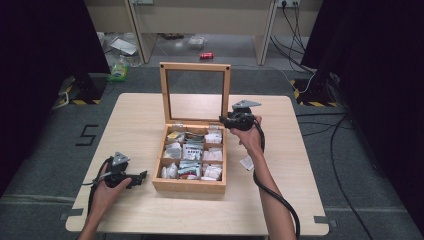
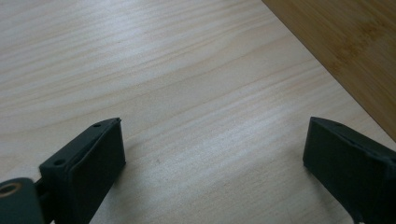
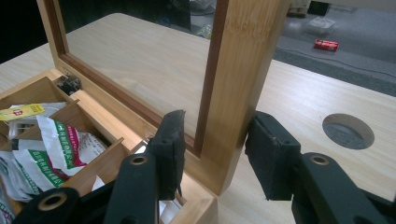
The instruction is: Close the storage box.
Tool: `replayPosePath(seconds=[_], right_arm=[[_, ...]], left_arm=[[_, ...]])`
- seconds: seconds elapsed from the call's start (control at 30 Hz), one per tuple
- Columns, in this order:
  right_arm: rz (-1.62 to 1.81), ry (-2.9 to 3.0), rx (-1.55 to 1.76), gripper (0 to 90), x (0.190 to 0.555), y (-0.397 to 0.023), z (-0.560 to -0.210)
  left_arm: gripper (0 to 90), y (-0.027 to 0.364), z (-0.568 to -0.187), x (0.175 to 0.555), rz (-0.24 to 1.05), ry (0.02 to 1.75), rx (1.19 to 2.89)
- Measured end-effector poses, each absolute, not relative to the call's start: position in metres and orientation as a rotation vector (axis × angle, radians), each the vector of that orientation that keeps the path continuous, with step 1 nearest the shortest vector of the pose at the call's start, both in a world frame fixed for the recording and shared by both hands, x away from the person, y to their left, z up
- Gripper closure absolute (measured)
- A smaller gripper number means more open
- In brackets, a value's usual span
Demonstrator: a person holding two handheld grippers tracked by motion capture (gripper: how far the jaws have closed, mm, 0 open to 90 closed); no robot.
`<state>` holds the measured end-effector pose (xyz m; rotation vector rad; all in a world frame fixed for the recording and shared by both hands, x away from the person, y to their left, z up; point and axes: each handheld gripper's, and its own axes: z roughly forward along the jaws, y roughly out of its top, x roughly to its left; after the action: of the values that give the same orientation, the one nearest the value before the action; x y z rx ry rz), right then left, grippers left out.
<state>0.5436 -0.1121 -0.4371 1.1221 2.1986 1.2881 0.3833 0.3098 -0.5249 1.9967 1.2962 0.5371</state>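
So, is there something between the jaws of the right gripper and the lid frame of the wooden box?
Nothing visible is in the way. The right gripper already straddles the right post of the upright lid frame, one jaw on each side. Small gaps seem to remain, so it appears not yet clamped.

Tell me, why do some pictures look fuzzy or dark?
High view: dark curtains at both sides, table evenly lit. Left gripper view: black fingers soft, close to the lens. Right gripper view: fingers blurred, wooden lid frame clearer, red can hazy.
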Motion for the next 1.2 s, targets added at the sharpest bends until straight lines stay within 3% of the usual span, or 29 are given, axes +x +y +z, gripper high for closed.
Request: replayPosePath(seconds=[0.43, 1.2], right_arm=[[1.308, 2.168, 1.138, 64.1, 0.5493, -0.1101, -0.4346], [1.347, 2.150, 1.140, 64.1, 0.5491, -0.1106, -0.4309]], left_arm=[[4.9, 0.3098, -0.5249, 0.3833, 0.536, 1.296, 1.997], [4.9, 0.3099, -0.5249, 0.3833, 0.536, 1.296, 1.996]])
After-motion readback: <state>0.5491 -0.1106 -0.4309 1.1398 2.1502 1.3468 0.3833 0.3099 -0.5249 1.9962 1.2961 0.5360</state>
